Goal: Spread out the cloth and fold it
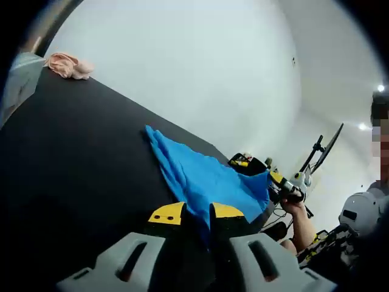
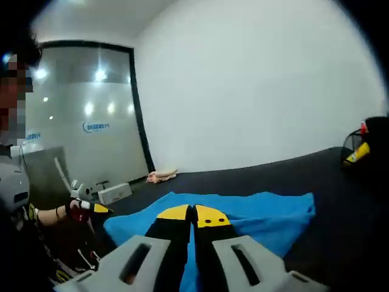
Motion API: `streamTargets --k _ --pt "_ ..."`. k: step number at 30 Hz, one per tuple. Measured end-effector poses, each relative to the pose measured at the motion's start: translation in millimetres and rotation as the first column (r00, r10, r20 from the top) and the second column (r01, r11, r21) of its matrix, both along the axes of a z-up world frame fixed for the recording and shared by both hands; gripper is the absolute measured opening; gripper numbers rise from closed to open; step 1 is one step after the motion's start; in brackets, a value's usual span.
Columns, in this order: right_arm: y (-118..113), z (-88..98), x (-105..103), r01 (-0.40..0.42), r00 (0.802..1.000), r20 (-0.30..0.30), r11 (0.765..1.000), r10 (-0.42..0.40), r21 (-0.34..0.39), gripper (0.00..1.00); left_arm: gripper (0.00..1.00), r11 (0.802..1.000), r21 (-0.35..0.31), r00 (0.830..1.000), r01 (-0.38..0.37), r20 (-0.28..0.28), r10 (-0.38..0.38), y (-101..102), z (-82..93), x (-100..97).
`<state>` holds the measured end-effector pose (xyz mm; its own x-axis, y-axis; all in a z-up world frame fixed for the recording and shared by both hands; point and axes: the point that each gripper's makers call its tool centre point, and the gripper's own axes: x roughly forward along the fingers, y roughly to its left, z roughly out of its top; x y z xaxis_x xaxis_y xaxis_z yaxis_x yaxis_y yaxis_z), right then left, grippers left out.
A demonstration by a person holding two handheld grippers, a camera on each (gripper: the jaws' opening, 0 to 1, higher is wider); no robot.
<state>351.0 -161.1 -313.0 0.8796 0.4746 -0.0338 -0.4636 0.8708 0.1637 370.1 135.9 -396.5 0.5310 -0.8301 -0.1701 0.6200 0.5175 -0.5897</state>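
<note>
blue cloth spread on black tabletop | left claw narrow, pinching its near edge | right claw closed on opposite edge | risk: uneven pull slips a corner, skewing fold

Blue cloth near edge hidden behind left gripper jaws. In right gripper view, cloth part covered by jaws; pink bundle far ahead too small to identify.
</note>
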Motion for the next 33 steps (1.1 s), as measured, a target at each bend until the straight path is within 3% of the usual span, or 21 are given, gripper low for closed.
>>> streamTargets --k 4,9,10,13,16,17,18,19,20,22,26,27,29,32,33 --pt "59 -6.0 15 -0.110 0.994 -0.012 0.989 0.110 -0.102 0.01 0.16 1.000 0.005 1.000 -0.001 0.004 0.001 4 -0.1 1.2" --pt "132 -23.6 13 -0.273 0.962 -0.049 0.953 0.269 -0.134 0.01 0.16 1.000 0.003 1.000 -0.029 0.003 0.029 14 -0.4 6.7" --pt "136 -26.3 13 -0.280 0.960 -0.058 0.950 0.275 -0.138 0.01 0.16 0.999 0.003 0.999 -0.035 0.000 0.035 15 -0.6 8.3" --pt "155 -64.7 7 -0.316 0.948 -0.133 0.905 0.289 -0.286 0.01 0.16 0.999 0.000 0.999 -0.044 -0.005 0.044 17 1.9 14.2" --pt "152 -96.7 1 -0.327 0.941 -0.205 0.884 0.270 -0.334 0.01 0.16 1.000 -0.009 1.000 -0.030 -0.001 0.030 9 9.8 18.2" --pt "147 -112.0 -4 -0.335 0.932 -0.256 0.878 0.256 -0.342 0.01 0.16 1.000 -0.013 1.000 -0.020 0.001 0.020 2 14.7 20.9" --pt "142 -118.2 -5 -0.325 0.936 -0.254 0.880 0.245 -0.346 0.01 0.16 1.000 -0.020 1.000 -0.003 0.002 0.003 -5 18.9 21.9" --pt "141 -118.7 -6 -0.324 0.936 -0.250 0.882 0.247 -0.343 0.01 0.16 0.999 -0.026 1.000 0.022 0.001 -0.022 -13 23.8 22.8" --pt "140 -108.9 -6 -0.303 0.945 -0.212 0.912 0.249 -0.277 0.01 0.16 0.998 -0.029 0.998 0.057 0.009 -0.057 -27 32.0 25.9" --pt "138 -111.0 -8 -0.302 0.945 -0.219 0.908 0.244 -0.292 0.01 0.16 0.994 -0.031 0.994 0.108 0.033 -0.107 -54 46.1 36.7" --pt "143 -106.2 -11 -0.287 0.958 -0.116 0.879 0.263 -0.381 0.06 0.16 0.986 -0.070 0.989 0.148 0.021 -0.147 -101 67.2 63.8" --pt "145 -104.7 -14 -0.287 0.958 -0.092 0.873 0.273 -0.395 0.09 0.16 0.979 -0.119 0.987 0.163 0.005 -0.163 -117 75.2 70.4" --pt "147 -94.6 -24 -0.293 0.953 -0.040 0.876 0.301 -0.384 0.16 0.16 0.967 -0.156 0.979 0.200 -0.006 -0.203 -144 81.7 82.1" --pt "139 -69.9 -39 -0.291 0.950 0.017 0.901 0.312 -0.322 0.16 0.16 0.962 -0.082 0.964 0.260 -0.029 -0.263 -183 71.5 101.7" --pt "133 -62.5 -42 -0.279 0.951 0.040 0.907 0.307 -0.316 0.16 0.16 0.959 -0.084 0.958 0.270 -0.077 -0.277 -201 66.8 106.9"
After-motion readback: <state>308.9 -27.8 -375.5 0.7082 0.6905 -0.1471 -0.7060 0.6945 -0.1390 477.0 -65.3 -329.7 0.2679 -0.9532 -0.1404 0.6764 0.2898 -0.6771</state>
